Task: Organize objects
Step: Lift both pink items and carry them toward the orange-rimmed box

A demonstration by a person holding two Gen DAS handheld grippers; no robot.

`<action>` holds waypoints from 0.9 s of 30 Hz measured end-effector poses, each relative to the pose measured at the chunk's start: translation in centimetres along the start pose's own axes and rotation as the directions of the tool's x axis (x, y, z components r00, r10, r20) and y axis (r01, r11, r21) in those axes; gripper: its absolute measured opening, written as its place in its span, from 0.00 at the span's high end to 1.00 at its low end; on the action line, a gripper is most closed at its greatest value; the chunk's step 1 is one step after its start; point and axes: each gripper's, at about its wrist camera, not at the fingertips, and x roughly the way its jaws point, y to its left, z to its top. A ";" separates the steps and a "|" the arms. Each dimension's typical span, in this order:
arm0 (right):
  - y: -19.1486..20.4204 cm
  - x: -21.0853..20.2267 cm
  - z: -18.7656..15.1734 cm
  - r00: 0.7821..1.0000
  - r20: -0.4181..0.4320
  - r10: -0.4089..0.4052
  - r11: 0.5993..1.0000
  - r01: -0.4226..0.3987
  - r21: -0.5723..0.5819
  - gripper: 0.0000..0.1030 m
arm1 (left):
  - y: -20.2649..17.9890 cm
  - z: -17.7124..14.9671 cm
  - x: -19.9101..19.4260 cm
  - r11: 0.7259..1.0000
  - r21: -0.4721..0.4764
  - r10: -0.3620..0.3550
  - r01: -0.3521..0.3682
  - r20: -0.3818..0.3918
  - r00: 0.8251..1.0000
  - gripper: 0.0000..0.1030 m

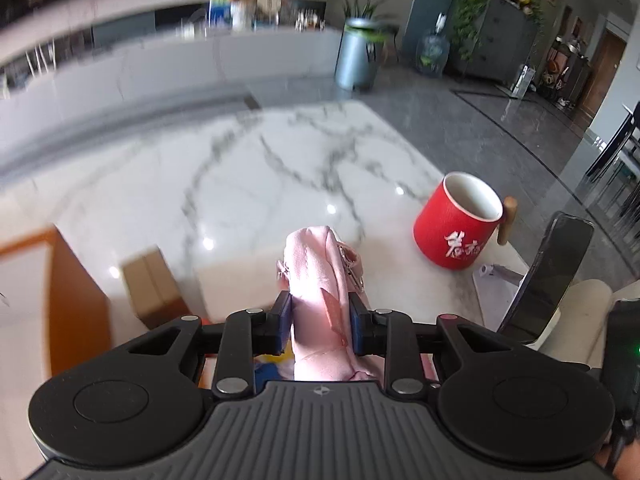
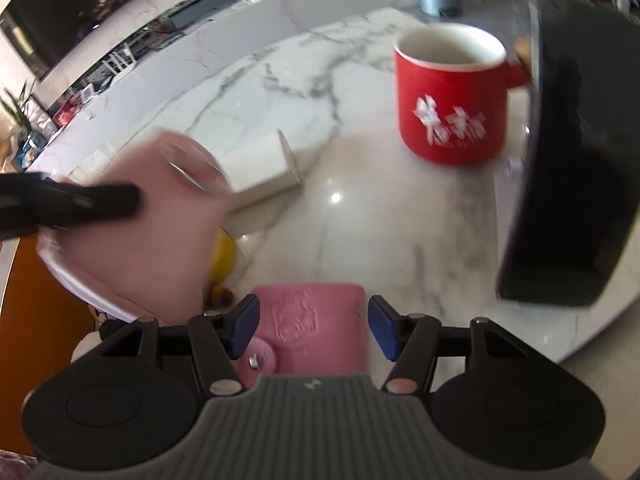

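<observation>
My left gripper [image 1: 320, 320] is shut on a pink cloth pouch [image 1: 320, 280] with a metal clasp, held above the marble table [image 1: 260, 168]. The pouch shows blurred in the right wrist view [image 2: 160, 216], with the left gripper's black finger across it. My right gripper [image 2: 312, 324] is open, its blue pads [image 2: 382, 326] on either side of a pink embossed card wallet [image 2: 308, 320] with a snap tab that lies on the table. A red mug [image 1: 460, 224] with white characters stands at the right; it also shows in the right wrist view [image 2: 452, 96].
A black phone [image 1: 544, 280] stands upright on a stand at the right [image 2: 572, 160]. A white box [image 2: 260, 168], a small cardboard box [image 1: 152, 284], an orange box [image 1: 48, 300] and a yellow object [image 2: 224, 256] lie at the left.
</observation>
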 end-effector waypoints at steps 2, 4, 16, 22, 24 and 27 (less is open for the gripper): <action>-0.3 -0.3 -0.5 1.000 -0.006 -0.014 1.000 0.014 0.016 0.29 | -0.3 -0.2 -1.2 0.999 0.026 0.031 -0.031 0.022 0.999 0.68; -0.6 -0.3 -0.9 1.000 -0.021 -0.011 0.999 0.012 0.038 0.29 | -0.4 -0.6 -2.1 0.997 0.041 0.062 -0.064 0.037 0.997 0.68; 0.6 0.9 -2.0 1.000 -0.024 0.008 1.000 -0.008 0.011 0.39 | 1.5 -4.0 -4.6 0.985 0.010 0.173 -0.173 0.044 0.984 0.68; 0.0 -0.1 -1.9 1.000 -0.005 0.014 0.999 -0.013 0.048 0.66 | 1.5 -5.3 -4.3 0.984 -0.009 0.177 -0.176 0.038 0.984 0.68; 0.0 -0.9 -1.8 0.999 0.022 0.026 0.998 -0.027 0.056 0.72 | 1.2 -5.5 -4.4 0.983 -0.002 0.186 -0.186 0.047 0.981 0.68; -0.1 -2.2 -1.4 0.994 0.050 0.097 0.992 -0.100 0.080 0.81 | 1.3 -5.8 -4.3 0.985 -0.013 0.174 -0.174 0.039 0.984 0.69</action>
